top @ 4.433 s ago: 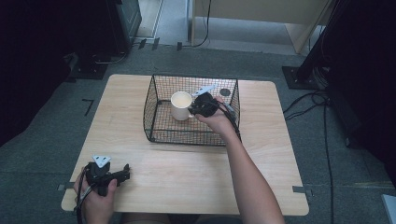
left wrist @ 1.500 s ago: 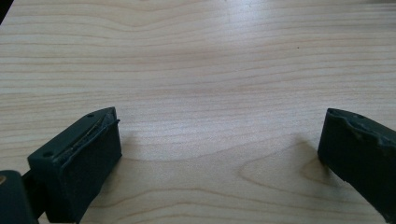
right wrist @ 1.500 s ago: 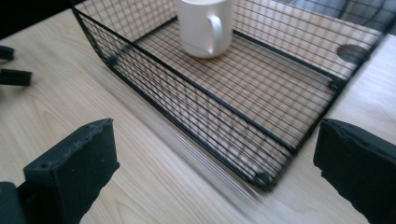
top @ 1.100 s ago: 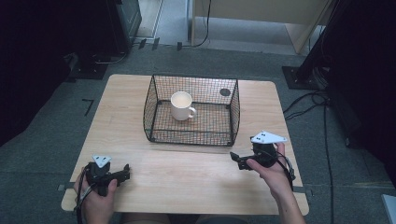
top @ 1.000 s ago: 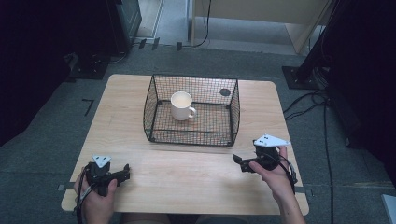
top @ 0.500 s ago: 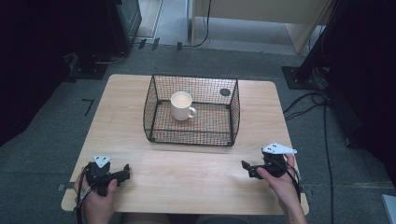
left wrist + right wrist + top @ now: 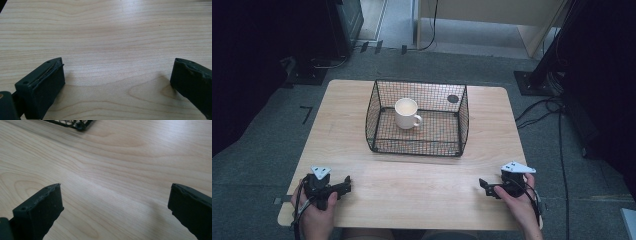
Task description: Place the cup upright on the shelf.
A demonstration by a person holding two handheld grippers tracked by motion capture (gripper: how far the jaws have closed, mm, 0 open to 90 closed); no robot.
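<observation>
A white mug [image 7: 407,113] stands upright inside a black wire basket [image 7: 418,145] at the middle rear of the wooden table [image 7: 412,185]. My left gripper [image 7: 346,185] rests at the table's front left corner, held by a hand, open with nothing between its jaws. The same left gripper [image 7: 117,77] has only bare wood between its spread jaws in its own view. My right gripper [image 7: 482,186] sits at the front right, also open and empty. In the right gripper view the right gripper [image 7: 115,200] faces bare wood, with a corner of the basket [image 7: 75,123] at the top.
A small dark round spot [image 7: 453,99] lies on the table behind the basket's right rear corner. Cables [image 7: 557,130] trail on the grey floor to the right. Dark equipment stands at the back left and right of the table.
My right gripper let go of the mug inside the basket and drew back to the table's front right, still sliding slightly right and nearer. The left gripper has not moved.
</observation>
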